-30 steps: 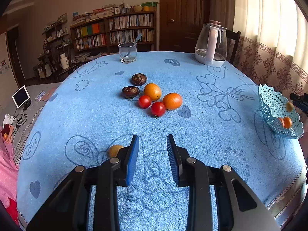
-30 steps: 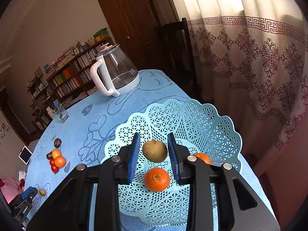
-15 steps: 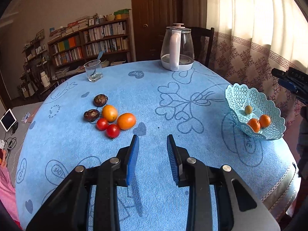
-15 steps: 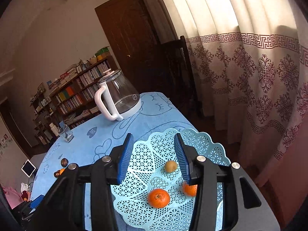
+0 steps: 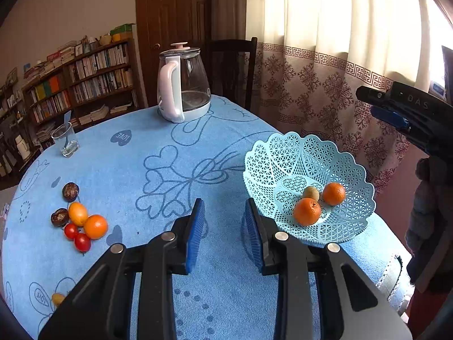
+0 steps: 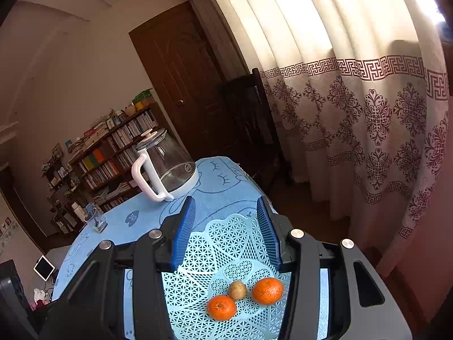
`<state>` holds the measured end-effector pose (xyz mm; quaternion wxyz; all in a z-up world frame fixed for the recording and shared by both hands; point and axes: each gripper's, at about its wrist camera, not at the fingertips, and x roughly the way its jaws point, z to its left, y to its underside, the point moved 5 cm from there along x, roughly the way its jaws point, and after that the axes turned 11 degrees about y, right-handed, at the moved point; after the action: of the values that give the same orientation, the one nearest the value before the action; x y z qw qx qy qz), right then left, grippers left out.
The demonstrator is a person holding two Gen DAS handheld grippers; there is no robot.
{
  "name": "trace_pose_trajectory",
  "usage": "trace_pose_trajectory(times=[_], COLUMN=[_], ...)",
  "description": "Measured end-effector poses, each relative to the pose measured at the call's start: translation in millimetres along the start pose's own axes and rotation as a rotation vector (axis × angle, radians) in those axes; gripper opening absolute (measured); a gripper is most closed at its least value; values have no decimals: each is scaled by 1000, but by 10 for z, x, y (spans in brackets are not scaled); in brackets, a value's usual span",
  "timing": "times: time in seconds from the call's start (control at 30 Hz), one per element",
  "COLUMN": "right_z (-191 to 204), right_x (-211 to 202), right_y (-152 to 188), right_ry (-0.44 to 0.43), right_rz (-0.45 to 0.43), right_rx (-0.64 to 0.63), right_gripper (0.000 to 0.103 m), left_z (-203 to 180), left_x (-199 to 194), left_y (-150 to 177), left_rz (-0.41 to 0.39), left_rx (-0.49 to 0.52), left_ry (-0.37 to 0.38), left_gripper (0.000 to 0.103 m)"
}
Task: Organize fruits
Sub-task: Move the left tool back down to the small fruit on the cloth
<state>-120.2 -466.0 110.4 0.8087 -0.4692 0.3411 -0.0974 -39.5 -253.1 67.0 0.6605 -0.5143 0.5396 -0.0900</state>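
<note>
A light-blue lattice basket point(image 5: 283, 147) point(image 6: 220, 232) stands at the table's right edge. It holds two oranges point(image 5: 307, 212) point(image 6: 221, 307) and a brownish-green kiwi point(image 5: 310, 193) point(image 6: 237, 289). My right gripper point(image 6: 226, 199) hovers above the basket, open, with nothing between its pads; from the left wrist it shows at the far right point(image 5: 390, 107). My left gripper point(image 5: 224, 202) hangs over the blue cloth left of the basket, jaws at their narrowest and empty. At the left lie two oranges point(image 5: 95, 226), two tomatoes point(image 5: 82, 242), two dark fruits point(image 5: 70, 191) and a small yellow fruit point(image 5: 58, 298).
A glass kettle point(image 5: 184, 85) point(image 6: 167, 167) stands at the table's far side, with a dark chair point(image 5: 232, 65) behind it. A drinking glass point(image 5: 65, 138) sits far left. Curtains hang to the right, bookshelves fill the back wall, and a person's sleeve point(image 5: 427, 198) is beside the basket.
My right gripper opened, let go of the kiwi in the basket and rose. My left gripper swung right, away from the fruit pile and towards the basket.
</note>
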Motion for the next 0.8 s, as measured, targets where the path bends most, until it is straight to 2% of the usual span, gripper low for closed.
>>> trace_pose_trajectory(times=[0.2,0.27,0.3,0.33,0.43,0.5,0.8], right_z=[-52,-58,-61,-63,-41,-3,164], right_x=[14,14,22,21,12,0,-51], right_y=[-19,-24,-27,-24,-6,12,81], right_ry=[-2,-3,-3,-2,-5,-13,-43], right_rz=[6,7,7,6,7,8,12], right_rx=[16,20,22,25,24,16,-17], right_gripper=[47,51,56,60,61,62,64], left_z=[-80,-17,34,91,278,423,1220], left_x=[141,141,126,96,-3,-98,-591], left_y=[-14,21,38,55,124,183,649], left_rz=[23,36,33,26,17,6,3], left_rx=[-11,-40,-57,-73,-114,-140,-254], left_ry=[22,6,-6,-21,-58,-91,-290], left_gripper=[32,43,55,63,66,73,73])
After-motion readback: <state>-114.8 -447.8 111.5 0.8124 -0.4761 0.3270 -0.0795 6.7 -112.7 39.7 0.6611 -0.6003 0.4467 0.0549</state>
